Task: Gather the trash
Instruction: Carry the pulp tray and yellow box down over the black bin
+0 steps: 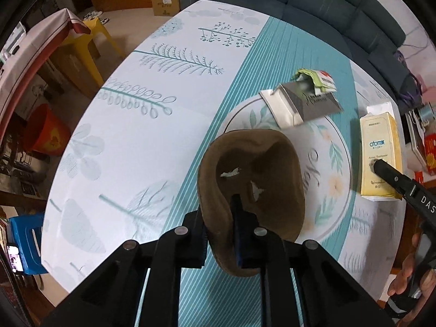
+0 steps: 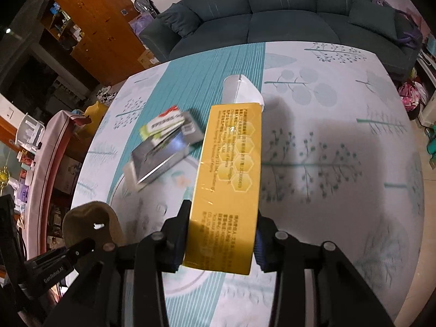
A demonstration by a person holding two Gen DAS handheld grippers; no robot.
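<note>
The left gripper (image 1: 220, 234) is pinched nearly closed on the rim of a brown paper cup-like bag (image 1: 253, 188), whose open mouth faces up and away from the fingers; two scraps of white paper sit inside it. The right gripper (image 2: 220, 242) stands about half open, its pads clamped on the two broad faces of a yellow carton (image 2: 231, 171), gripped at the near end. The carton's long axis runs straight away from the fingers toward the far side of the table (image 2: 340, 218), and white flaps at its far end stick out past it.

The relation that matters: in the right wrist view the brown bag (image 2: 90, 226) lies low and to the left of the carton, near but not touching it, so the carton would have to travel left and tip end-first into the mouth (the mouth looks hardly wider than the carton, a snug fit by my judgement).

More trash lies on the table at the far rim of the printed plate pattern (image 1: 327, 147): a grey foil pouch (image 1: 302, 103) with a crumpled green-and-white wrapper (image 1: 318, 80) resting on its far end. It lies just left of the carton, and the left gripper's bag is the nearer of the two hands' loads to it.
</note>
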